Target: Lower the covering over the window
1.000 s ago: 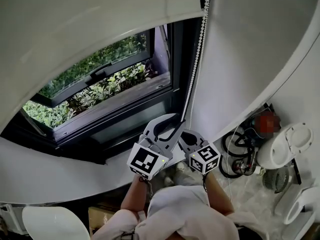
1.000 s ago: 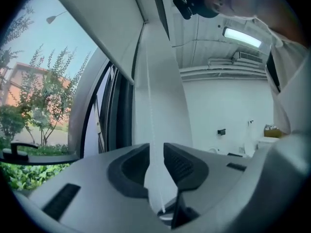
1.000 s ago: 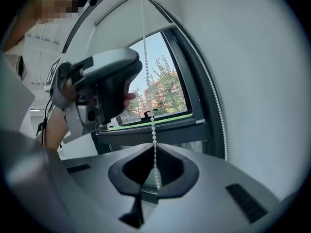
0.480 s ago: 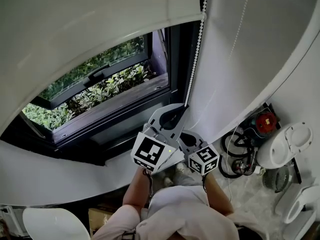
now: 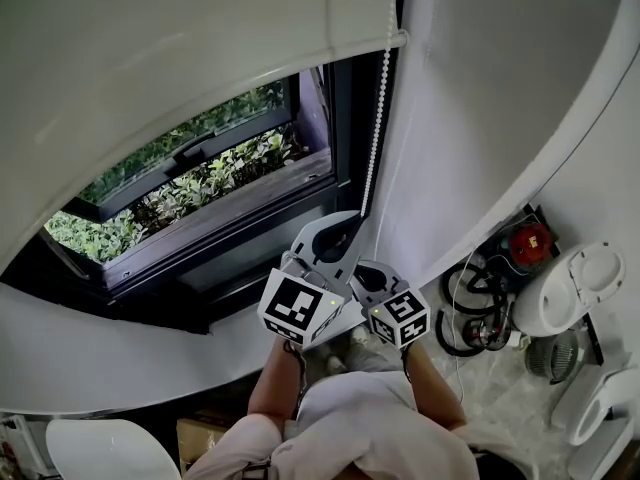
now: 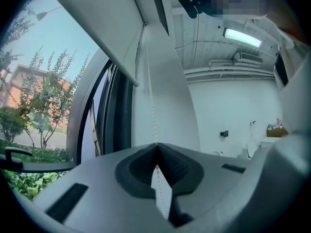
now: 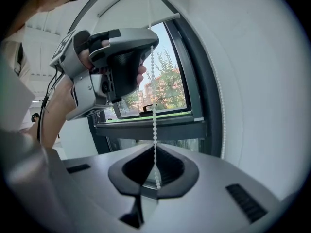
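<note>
1. Roller blind (image 5: 170, 58). White, drawn over the upper part of the window only, with its bottom bar well above the sill. Most of the lowering looks still to do. Hazard: hauling the wrong side of the loop would wind it up, not down.
2. Window (image 5: 200, 183). Dark frame at far left, greenery beyond, lower panes uncovered.
3. Left gripper (image 5: 350, 226). The higher of the two; its jaws have just been closing and now pinch the bead chain. Hazard: a jerked pull could let the small beads slip through the pads.
4. Right gripper (image 5: 366, 270). Nearer, just below the left, jaws together on the same strand. Hazard: with both clamped, one hand pulling against the other could strain or snap the chain.
5. Bead chain (image 5: 377, 108). Hangs right of the window, from the blind's end down into both grippers. A second strand (image 7: 221, 106) lies by the frame. Hazard: a sideways drag might throw it off its wheel.
</note>
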